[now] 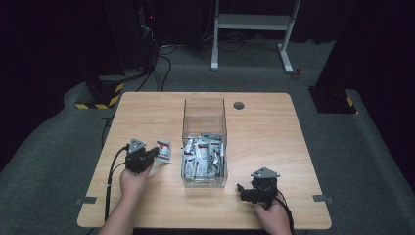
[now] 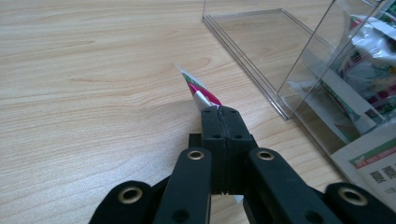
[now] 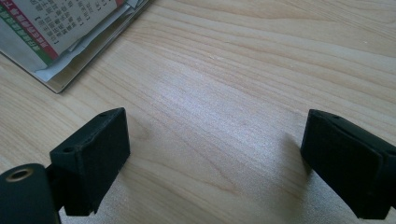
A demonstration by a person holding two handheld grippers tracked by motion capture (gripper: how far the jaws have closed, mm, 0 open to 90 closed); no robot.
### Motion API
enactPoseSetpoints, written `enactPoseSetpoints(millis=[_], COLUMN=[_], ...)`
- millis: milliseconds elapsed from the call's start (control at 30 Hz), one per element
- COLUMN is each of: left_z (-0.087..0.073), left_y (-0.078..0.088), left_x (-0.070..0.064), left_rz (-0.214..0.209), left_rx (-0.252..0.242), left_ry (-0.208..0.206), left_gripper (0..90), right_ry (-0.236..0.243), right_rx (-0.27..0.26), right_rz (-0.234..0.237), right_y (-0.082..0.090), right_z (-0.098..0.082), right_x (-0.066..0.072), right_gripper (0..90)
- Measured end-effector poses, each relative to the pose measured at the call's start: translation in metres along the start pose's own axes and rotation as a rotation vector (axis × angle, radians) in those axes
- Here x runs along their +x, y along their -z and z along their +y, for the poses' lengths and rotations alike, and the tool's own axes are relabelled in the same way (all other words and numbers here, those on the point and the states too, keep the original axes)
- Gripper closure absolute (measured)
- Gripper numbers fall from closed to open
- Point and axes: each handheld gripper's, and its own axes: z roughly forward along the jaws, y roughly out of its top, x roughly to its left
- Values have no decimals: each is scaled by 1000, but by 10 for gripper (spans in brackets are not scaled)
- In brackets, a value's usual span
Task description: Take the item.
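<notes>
A small white and red sachet (image 1: pixel 163 150) lies on the wooden table (image 1: pixel 274 137) just left of a clear box (image 1: pixel 204 142) of similar sachets, clamped by the left gripper (image 1: pixel 152 152), while the right gripper (image 1: pixel 241 190) rests with jaws spread apart near the box's front right corner.

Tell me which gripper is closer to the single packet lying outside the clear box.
Left. The left gripper is shut on the packet, just left of the clear box. The right gripper sits open on the table near the box's front right corner, well away.
</notes>
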Motion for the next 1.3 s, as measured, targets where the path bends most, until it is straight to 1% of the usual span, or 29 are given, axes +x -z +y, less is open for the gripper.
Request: enactPoseSetpoints(millis=[100,200,267,433,567,633,700,767,867,967,1067,1200,1300], left_z=[0,-1,-1,-1,-1,0,0,0,0,1,1,1,-1], left_y=[-3,-5,-6,-4,-1,0,2,3,6,9,11,12,14], left_x=[1,3,2,0,-1,-1,-2,-2,-3,-3,-4,-4,-5], left_rz=[4,13,15,28,24,35,38,43,31,30,49,56,52], left_rx=[-2,4,6,11,11,13,11,13,10,1,4,19,21], left_ry=[11,8,5,-13,-6,-18,-15,-22,-26,-29,-32,-41,-49], left_gripper=[895,892,873,735,695,647,607,560,524,473,367,286,251], right_ry=[0,0,1,1,1,1,0,1,1,0,1,1,1], right_rx=[-1,-1,-1,-1,-1,-1,-1,-1,-1,-1,-1,-2,-1], right_rz=[0,1,1,1,1,1,1,1,1,1,1,1,1], right_y=[0,0,0,0,0,0,0,0,0,0,0,0,0], right_z=[0,0,0,0,0,0,0,0,0,0,0,0,0], right_x=[0,0,0,0,0,0,0,0,0,0,0,0,0], right_gripper=[78,78,78,78,78,78,78,78,78,78,78,78,78])
